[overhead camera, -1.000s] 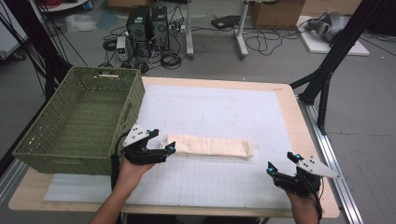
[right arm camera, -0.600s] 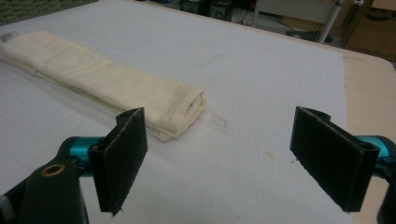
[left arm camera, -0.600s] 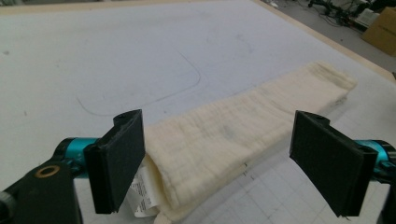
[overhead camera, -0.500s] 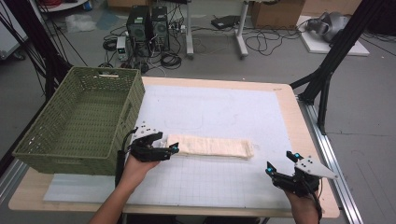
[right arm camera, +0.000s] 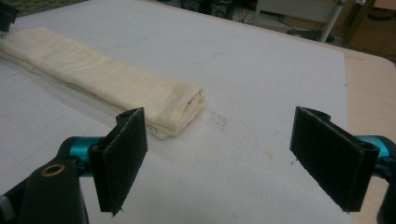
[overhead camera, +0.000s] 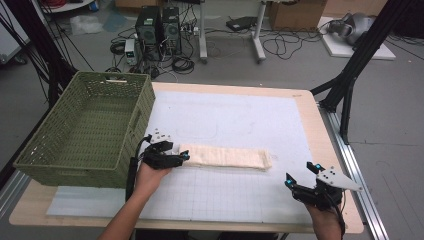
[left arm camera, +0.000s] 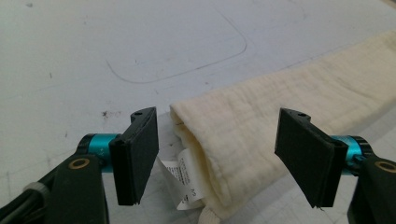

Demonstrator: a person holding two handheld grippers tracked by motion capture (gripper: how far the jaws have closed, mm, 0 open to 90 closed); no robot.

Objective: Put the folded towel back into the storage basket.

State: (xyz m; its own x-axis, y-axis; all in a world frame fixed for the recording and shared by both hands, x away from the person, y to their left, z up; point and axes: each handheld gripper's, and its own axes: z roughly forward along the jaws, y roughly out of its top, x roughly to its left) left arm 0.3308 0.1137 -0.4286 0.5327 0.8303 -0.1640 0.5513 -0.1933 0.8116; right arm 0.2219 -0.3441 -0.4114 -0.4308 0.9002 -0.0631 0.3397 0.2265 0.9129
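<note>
Cloth (overhead camera: 226, 157), cream and folded into a long narrow strip, lies left to right across the near middle of the white mat (overhead camera: 240, 120). That mat, printed with a faint grid, covers most of the wooden table (overhead camera: 334, 165), whose bare edge shows along the right and near sides. At the table's left stands a green woven basket (overhead camera: 85, 130), deep and rectangular, its right wall close to the cloth's left end.

The cloth's left end sits between the jaws of the left gripper (overhead camera: 175, 159), which is held in the person's left hand (overhead camera: 150, 172) just right of the basket's near corner. In the left gripper view the left gripper (left arm camera: 219, 158) has its jaws spread wide on either side of the folded end, not touching it, and a small white label (left arm camera: 180, 179) pokes out from under the fold. The cloth's layered edge and crinkled weave are plain there.

Well apart, near the table's near right corner, the right gripper (overhead camera: 302, 176) rests over the mat with a grey three-cornered plate (overhead camera: 337, 178) on top. In the right gripper view the right gripper (right arm camera: 238, 156) has its jaws wide apart, holding nothing, and the cloth's right end lies farther off to the left.
</note>
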